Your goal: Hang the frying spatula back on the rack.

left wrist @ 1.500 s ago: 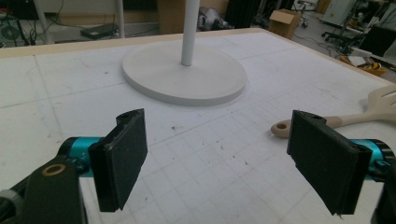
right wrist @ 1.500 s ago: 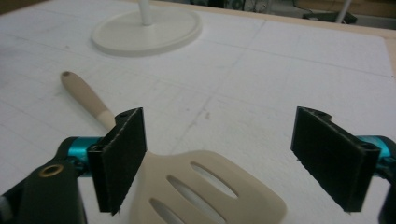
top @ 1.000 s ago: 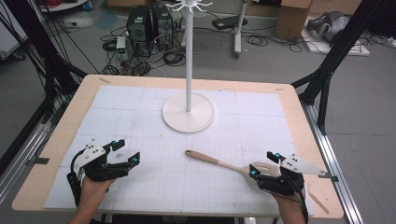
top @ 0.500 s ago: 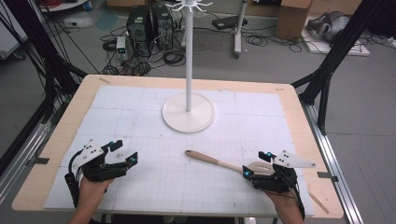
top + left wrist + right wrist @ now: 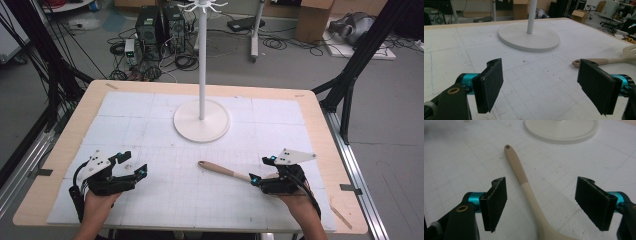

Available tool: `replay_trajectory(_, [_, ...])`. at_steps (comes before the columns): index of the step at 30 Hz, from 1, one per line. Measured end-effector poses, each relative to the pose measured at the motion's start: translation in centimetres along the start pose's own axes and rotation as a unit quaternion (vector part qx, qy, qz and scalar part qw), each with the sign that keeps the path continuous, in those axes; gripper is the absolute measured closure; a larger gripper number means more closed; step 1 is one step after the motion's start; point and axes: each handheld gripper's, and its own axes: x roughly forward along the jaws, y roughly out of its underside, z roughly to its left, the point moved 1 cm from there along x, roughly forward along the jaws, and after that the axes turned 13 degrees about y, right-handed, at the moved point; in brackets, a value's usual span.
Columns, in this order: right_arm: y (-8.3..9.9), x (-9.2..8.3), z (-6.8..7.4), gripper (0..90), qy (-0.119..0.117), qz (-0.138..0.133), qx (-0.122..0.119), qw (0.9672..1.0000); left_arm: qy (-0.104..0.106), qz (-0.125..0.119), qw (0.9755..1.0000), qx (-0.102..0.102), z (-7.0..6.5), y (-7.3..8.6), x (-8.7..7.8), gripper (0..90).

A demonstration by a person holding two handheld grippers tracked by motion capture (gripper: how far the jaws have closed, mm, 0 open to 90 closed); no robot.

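A beige spatula [image 5: 220, 170] lies on the white mat, its handle end with a hole pointing left toward the middle. My right gripper [image 5: 261, 169] sits low over its blade end. In the right gripper view the handle [image 5: 524, 180] runs between the two black pads of that gripper [image 5: 541, 205], and neither pad touches it. These jaws have just been closing a little and stand wide. My left gripper [image 5: 134, 163] rests at the front left, open and with nothing in it [image 5: 544, 87]. The spatula [image 5: 604, 61] shows beyond its right pad.
A white hook stand [image 5: 202, 60] rises from a round base [image 5: 201, 122] at the middle back of the mat. The wooden table edge [image 5: 320, 125] frames the mat. Cables and computer cases lie on the floor behind.
My right gripper has slid left along the spatula, so the handle's neck lies between its jaws. The left gripper has stayed where it was.
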Motion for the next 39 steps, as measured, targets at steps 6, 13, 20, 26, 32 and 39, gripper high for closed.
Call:
replay_trajectory(6, [-0.7, 1.9, 0.2, 39.5, -0.026, 0.057, -0.059, 0.9962, 0.001, 0.004, 1.0, -0.002, 0.0, 0.1, 0.0, 21.4])
replay_trajectory(13, [-0.9, 3.6, 0.0, 46.6, -0.051, 0.113, -0.09, 0.9881, 0.0, 0.005, 1.0, -0.005, 0.0, 0.1, 0.0, 21.5])
replay_trajectory(20, [-0.5, 4.7, -0.1, 50.8, -0.064, 0.156, -0.105, 0.98, 0.0, 0.005, 1.0, -0.008, 0.0, 0.1, 0.1, 21.6])
replay_trajectory(26, [-0.2, 5.4, -0.3, 58.8, -0.073, 0.183, -0.109, 0.9743, -0.001, 0.007, 0.9999, -0.008, 0.0, 0.2, 0.1, 21.7])
replay_trajectory(32, [-0.1, 5.8, -0.5, 65.7, -0.076, 0.19, -0.117, 0.9718, -0.001, 0.009, 0.9999, -0.008, 0.0, 0.2, 0.1, 21.9])
replay_trajectory(39, [-0.1, 5.7, -0.2, 74.0, -0.084, 0.19, -0.133, 0.969, -0.002, 0.013, 0.9999, -0.007, 0.0, 0.2, 0.1, 22.2])
